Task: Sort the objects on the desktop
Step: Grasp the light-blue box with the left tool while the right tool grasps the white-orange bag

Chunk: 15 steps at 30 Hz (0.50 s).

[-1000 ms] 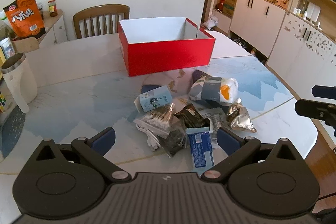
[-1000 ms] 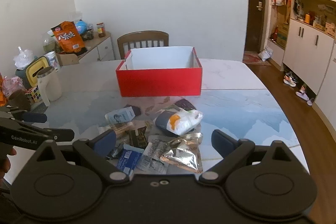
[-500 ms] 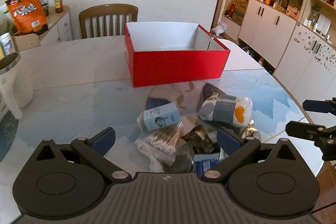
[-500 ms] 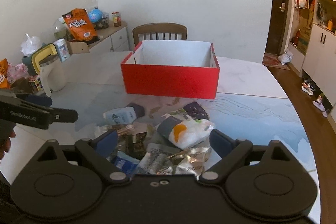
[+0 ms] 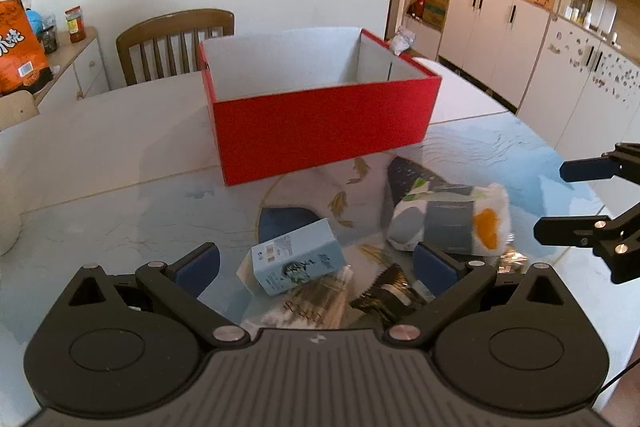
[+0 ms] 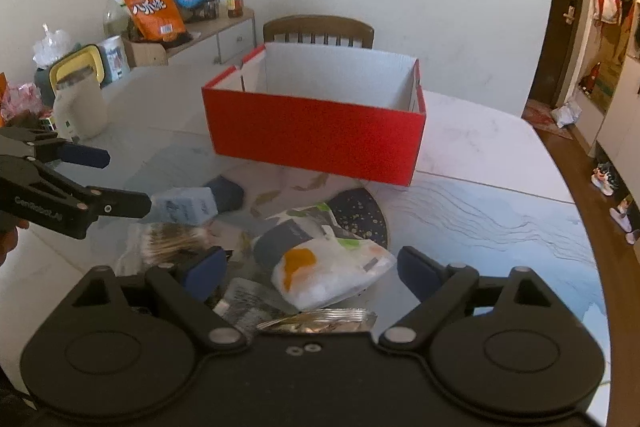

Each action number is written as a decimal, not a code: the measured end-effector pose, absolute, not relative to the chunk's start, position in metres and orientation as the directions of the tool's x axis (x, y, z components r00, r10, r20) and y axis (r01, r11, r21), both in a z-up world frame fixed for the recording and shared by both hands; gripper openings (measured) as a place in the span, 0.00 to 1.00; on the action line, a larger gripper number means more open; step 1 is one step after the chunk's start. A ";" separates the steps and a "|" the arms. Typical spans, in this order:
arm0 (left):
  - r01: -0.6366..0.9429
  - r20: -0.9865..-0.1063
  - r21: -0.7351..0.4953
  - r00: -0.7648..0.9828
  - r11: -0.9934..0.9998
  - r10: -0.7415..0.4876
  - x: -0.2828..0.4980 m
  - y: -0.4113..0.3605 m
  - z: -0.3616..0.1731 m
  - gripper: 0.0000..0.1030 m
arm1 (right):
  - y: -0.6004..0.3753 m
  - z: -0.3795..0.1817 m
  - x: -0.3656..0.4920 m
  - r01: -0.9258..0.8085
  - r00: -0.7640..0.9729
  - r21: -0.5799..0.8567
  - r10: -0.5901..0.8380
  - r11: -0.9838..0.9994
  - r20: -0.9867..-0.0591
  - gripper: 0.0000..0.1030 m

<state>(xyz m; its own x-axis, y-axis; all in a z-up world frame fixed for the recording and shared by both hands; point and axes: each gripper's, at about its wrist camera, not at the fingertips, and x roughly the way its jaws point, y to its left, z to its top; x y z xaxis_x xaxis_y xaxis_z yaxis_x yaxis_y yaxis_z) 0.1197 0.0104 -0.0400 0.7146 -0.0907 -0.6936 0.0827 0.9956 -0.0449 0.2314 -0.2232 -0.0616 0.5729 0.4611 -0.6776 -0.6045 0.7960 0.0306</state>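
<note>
Your red box [image 5: 320, 131] shows nothing inside; the carton [image 5: 298, 261], tissue pack [image 6: 328, 267] and wrappers wait on the counter [image 5: 100, 163]; both tongs gape wide, empty.

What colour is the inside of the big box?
White inside the red box, clearest in the right wrist view.

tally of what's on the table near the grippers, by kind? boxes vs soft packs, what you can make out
Boxes: 2, the red box and the light blue carton.
Soft packs: 3, the white pack with an orange spot, the cotton swab bag and the silver foil pouch.
Total: 5. More wrappers lie half hidden under the grippers; these are not counted.
</note>
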 end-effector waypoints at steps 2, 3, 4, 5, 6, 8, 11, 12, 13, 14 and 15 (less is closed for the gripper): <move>0.084 -0.700 -0.033 0.709 0.996 -0.083 0.129 0.012 -0.048 1.00 | -0.221 -0.067 0.240 -0.615 0.561 0.028 0.462 0.788 -0.687 0.90; 0.084 -0.704 -0.029 0.706 0.996 -0.080 0.134 0.013 -0.051 1.00 | -0.220 -0.070 0.244 -0.620 0.554 0.028 0.463 0.784 -0.692 0.90; 0.078 -0.709 -0.027 0.702 0.997 -0.074 0.139 0.014 -0.055 1.00 | -0.218 -0.073 0.248 -0.626 0.546 0.028 0.463 0.779 -0.698 0.90; 0.072 -0.713 -0.029 0.697 0.997 -0.071 0.143 0.016 -0.059 1.00 | -0.216 -0.076 0.252 -0.631 0.540 0.027 0.463 0.776 -0.702 0.90; 0.063 -0.719 -0.031 0.692 0.998 -0.066 0.146 0.018 -0.063 1.00 | -0.214 -0.078 0.256 -0.636 0.534 0.025 0.464 0.771 -0.707 0.90; 0.044 -0.731 -0.040 0.680 0.998 -0.059 0.153 0.020 -0.069 1.00 | -0.211 -0.083 0.263 -0.645 0.521 0.028 0.467 0.764 -0.714 0.90; 0.031 -0.740 -0.051 0.670 0.998 -0.058 0.161 0.022 -0.077 1.00 | -0.206 -0.091 0.272 -0.660 0.503 0.031 0.472 0.751 -0.724 0.90; 0.028 -0.743 -0.054 0.667 0.998 -0.059 0.163 0.022 -0.080 1.00 | -0.203 -0.093 0.275 -0.665 0.496 0.032 0.473 0.746 -0.728 0.90; 0.029 -0.746 -0.059 0.663 0.998 -0.063 0.165 0.022 -0.082 1.00 | -0.201 -0.096 0.278 -0.672 0.488 0.033 0.476 0.740 -0.732 0.90; 0.036 -0.747 -0.062 0.661 0.997 -0.070 0.168 0.022 -0.084 1.00 | -0.199 -0.098 0.280 -0.678 0.482 0.034 0.479 0.734 -0.734 0.90; 0.044 -0.746 -0.061 0.661 0.997 -0.075 0.169 0.021 -0.086 1.00 | -0.197 -0.099 0.282 -0.684 0.477 0.033 0.481 0.729 -0.736 0.90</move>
<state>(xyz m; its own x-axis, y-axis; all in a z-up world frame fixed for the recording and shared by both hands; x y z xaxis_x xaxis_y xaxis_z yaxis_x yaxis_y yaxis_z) 0.1692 0.0213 -0.0864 0.6611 -0.0754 -0.7465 0.0443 0.9971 -0.0614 0.2823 -0.1969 -0.0993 0.4773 0.4806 -0.7357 -0.6836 0.7291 0.0328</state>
